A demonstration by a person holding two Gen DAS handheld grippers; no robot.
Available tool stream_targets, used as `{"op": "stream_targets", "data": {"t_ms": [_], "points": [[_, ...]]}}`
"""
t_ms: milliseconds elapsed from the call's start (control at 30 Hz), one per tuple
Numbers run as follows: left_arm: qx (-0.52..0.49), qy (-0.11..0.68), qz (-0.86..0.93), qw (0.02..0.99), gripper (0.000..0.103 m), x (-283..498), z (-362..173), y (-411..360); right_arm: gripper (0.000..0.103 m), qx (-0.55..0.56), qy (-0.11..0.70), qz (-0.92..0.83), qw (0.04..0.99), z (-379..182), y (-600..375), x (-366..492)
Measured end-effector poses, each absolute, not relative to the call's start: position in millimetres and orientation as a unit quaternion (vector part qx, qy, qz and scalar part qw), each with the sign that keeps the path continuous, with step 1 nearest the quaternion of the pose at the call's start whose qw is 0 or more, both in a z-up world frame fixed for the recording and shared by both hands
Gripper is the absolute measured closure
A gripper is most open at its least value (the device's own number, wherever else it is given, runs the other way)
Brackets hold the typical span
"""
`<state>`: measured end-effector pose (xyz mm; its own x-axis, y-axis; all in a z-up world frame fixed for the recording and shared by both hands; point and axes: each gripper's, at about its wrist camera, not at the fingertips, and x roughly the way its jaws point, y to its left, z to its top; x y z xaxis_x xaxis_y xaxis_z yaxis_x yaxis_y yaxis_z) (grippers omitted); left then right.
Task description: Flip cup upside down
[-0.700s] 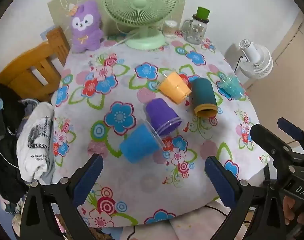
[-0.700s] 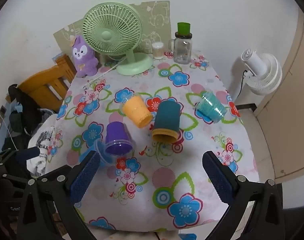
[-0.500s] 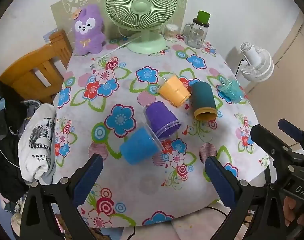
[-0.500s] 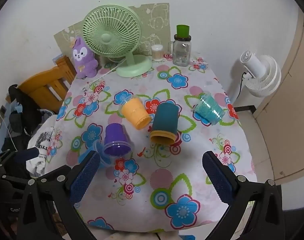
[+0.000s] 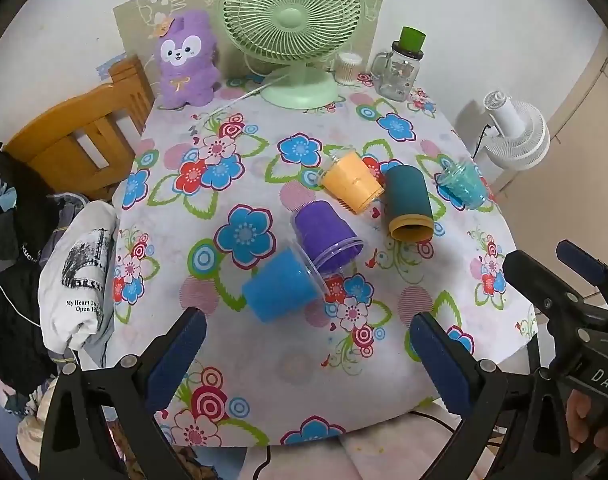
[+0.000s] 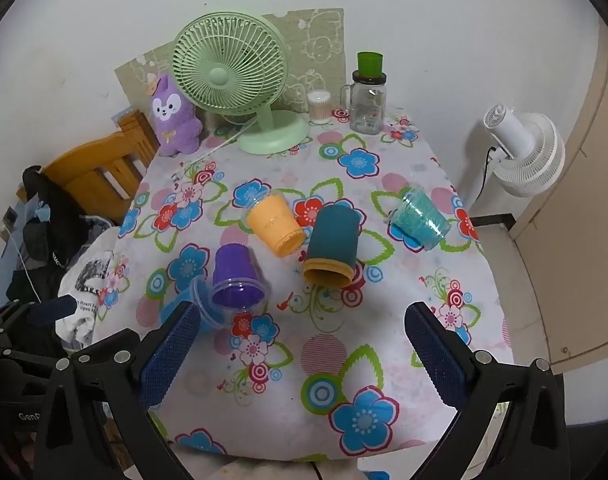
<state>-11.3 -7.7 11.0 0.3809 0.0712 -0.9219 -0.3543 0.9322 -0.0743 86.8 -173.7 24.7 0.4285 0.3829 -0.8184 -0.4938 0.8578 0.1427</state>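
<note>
Cups: blue touching purple; orange beside teal.

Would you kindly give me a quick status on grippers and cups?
Left gripper and right gripper open, empty, above the table edge. Five cups lie tipped; blue cup touches purple cup. Approach unobstructed.

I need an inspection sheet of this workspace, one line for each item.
Surface: table under a flowered cloth.
Job's things: five cups lie on their sides: blue cup, purple cup, orange cup, dark teal cup, light teal cup.
Clutter: green fan, purple plush, glass jar.
Grippers: left gripper and right gripper, jaws open, holding nothing.
Cables: fan cord on the cloth.
Surroundings: wooden chair, white fan.
</note>
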Motion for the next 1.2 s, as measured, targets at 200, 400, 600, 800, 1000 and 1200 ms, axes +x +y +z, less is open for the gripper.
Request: {"op": "stream_targets", "data": {"t_ms": [200, 400, 600, 800, 1000, 1200], "points": [[-0.136, 0.537, 0.132, 0.822, 0.000, -15, 13, -11, 0.000, -0.055, 0.469, 0.268, 0.840, 26, -175, 87], [-0.136, 0.537, 0.133, 0.822, 0.000, -15, 14, -12, 0.000, -0.056, 0.462, 0.270, 0.843, 28, -176, 84], [-0.135, 0.538, 0.132, 0.822, 0.000, -15, 14, -12, 0.000, -0.057, 0.463, 0.267, 0.843, 28, -178, 86], [-0.139, 0.538, 0.137, 0.820, 0.000, -15, 13, -14, 0.000, -0.073, 0.455, 0.259, 0.849, 28, -177, 89], [-0.144, 0.541, 0.143, 0.816, 0.000, -9, 12, -8, 0.000, -0.076, 0.455, 0.260, 0.848, 29, -174, 92], [-0.153, 0.542, 0.147, 0.813, 0.000, -3, 11, -1, 0.000, -0.088, 0.459, 0.260, 0.845, 30, -168, 101]]}}
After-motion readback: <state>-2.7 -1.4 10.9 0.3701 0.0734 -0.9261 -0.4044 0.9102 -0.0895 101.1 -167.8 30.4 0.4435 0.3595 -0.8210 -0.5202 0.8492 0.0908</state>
